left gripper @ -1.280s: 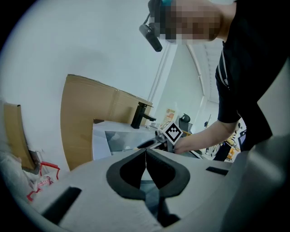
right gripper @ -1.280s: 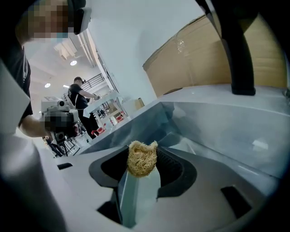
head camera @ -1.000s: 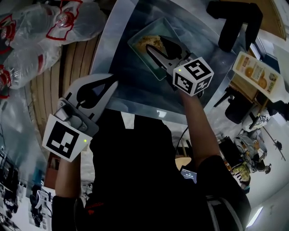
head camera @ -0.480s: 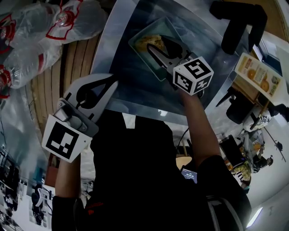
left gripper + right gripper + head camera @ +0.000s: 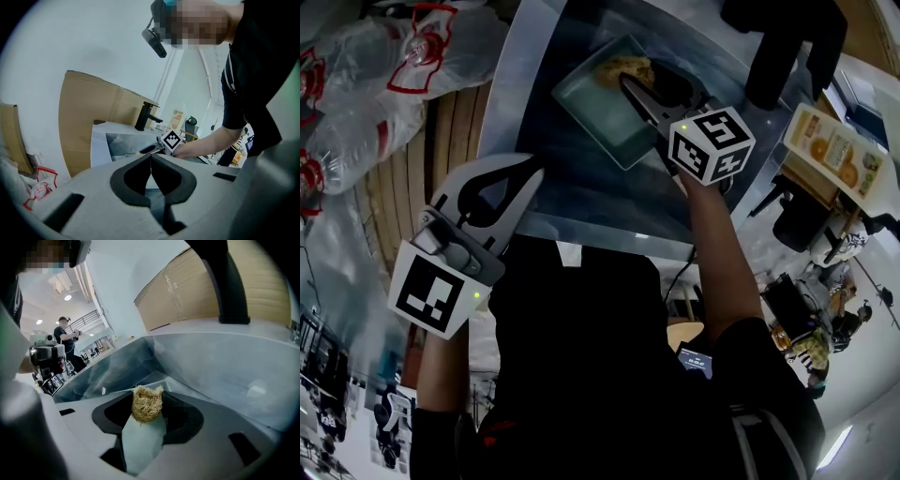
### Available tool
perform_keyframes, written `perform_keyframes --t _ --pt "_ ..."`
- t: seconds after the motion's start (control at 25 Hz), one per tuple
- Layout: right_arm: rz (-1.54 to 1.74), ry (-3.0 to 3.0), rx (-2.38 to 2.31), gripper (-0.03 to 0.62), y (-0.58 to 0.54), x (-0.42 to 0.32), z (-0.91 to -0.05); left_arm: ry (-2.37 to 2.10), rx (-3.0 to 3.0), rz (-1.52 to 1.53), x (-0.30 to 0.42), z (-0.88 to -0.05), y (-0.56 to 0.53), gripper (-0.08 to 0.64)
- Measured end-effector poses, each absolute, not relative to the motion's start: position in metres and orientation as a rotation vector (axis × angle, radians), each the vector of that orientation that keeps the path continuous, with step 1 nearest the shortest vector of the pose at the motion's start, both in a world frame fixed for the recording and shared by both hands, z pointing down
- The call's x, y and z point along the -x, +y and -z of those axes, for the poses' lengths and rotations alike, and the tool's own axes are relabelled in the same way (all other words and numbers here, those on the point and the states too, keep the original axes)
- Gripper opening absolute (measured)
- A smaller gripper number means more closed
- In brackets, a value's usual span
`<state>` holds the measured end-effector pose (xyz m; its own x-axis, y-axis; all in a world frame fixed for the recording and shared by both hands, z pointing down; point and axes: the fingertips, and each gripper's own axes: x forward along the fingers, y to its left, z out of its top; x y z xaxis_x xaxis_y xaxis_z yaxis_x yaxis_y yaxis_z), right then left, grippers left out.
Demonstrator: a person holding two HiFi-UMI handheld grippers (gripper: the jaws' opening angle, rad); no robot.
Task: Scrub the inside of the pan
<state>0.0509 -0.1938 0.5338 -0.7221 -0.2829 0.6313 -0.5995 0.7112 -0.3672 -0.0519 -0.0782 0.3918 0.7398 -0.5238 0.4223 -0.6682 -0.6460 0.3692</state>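
A pale green rectangular pan (image 5: 602, 111) lies in the steel sink (image 5: 546, 141), seen in the head view at top centre. My right gripper (image 5: 630, 82) reaches into the pan's far end, shut on a straw-coloured fibrous scrubber (image 5: 625, 70). In the right gripper view the scrubber (image 5: 146, 404) sits pinched between the jaw tips over the pan floor (image 5: 143, 446). My left gripper (image 5: 520, 173) hangs at the sink's near left edge, away from the pan. Its jaws meet with nothing between them (image 5: 151, 157).
A black faucet (image 5: 787, 47) stands behind the sink, also seen close in the right gripper view (image 5: 225, 282). Clear plastic bags with red print (image 5: 366, 84) lie to the left on slatted wood. A carton with orange pictures (image 5: 830, 150) sits at right. Another person (image 5: 65, 336) stands far off.
The right gripper has pushed the scrubber toward the pan's far end. The pan has shifted a little in the sink. The left gripper has stayed where it was.
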Motion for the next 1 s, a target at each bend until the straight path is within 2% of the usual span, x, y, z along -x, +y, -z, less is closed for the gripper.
perform_keyframes --t 0.6,1.0 --pt "-0.720 -2.339 -0.742 0.193 -0.211 -0.064 -0.531 -0.897 -2.424 -0.380 0.050 -0.392 -0.074 0.018" --pt "-0.695 -2.380 -0.715 0.193 -0.197 -0.057 -0.495 -0.906 -2.439 -0.331 0.051 -0.382 -0.065 0.019"
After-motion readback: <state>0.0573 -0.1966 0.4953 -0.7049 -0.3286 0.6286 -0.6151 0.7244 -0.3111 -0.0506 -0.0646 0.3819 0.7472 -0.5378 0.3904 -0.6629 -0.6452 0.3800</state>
